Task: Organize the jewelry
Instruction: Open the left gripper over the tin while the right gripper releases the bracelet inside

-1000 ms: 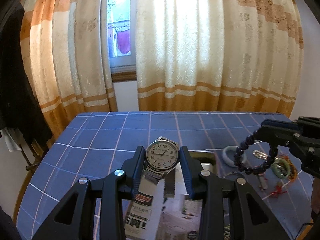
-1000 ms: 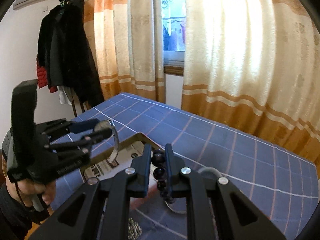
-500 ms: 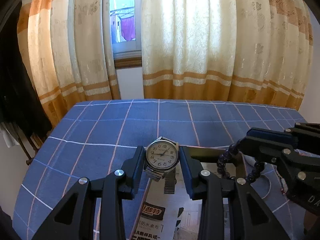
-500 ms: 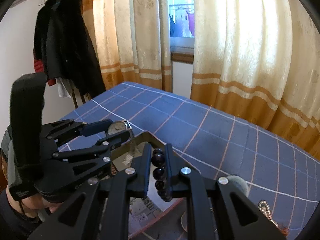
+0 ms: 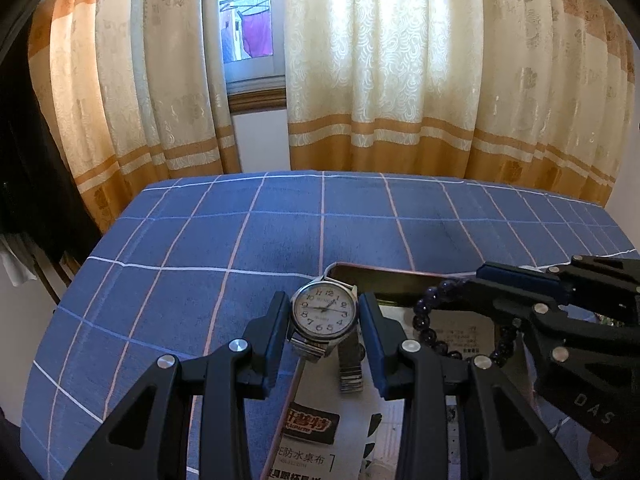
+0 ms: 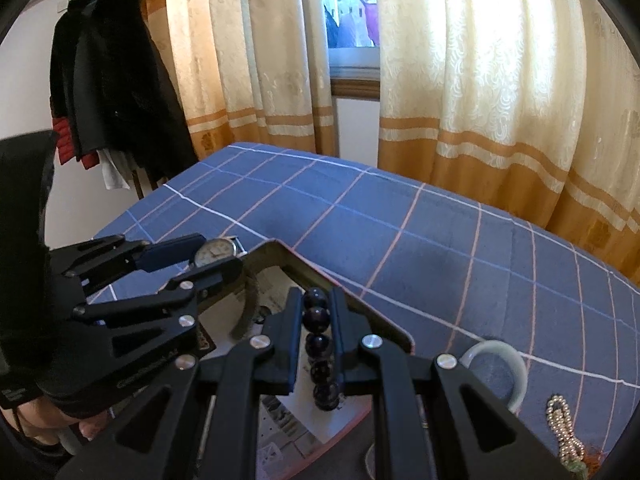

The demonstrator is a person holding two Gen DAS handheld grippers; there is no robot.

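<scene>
The left gripper is clamping a silver wristwatch by the sides of its round case, the white dial facing the camera and the metal strap dangling below between the fingers. The right gripper is pinching a dark bead bracelet, its jaws closed tight on the strand so that the beads are stacking in a line between the pads; in the left wrist view the rest of the loop is hanging beneath that gripper.

Both grippers are hovering side by side over a shallow tray with a thin metal rim, lined with printed paper. The watch is sitting above the tray's far left corner, and the bracelet is hanging over the tray's middle.

The tray is resting on a blue checked tablecloth. To the right of the tray, on the cloth, a pale green bangle is lying flat, and a small chain of pearly beads is lying just beside it. Cream and orange curtains are hanging behind the table, and dark coats are hanging at the left.
</scene>
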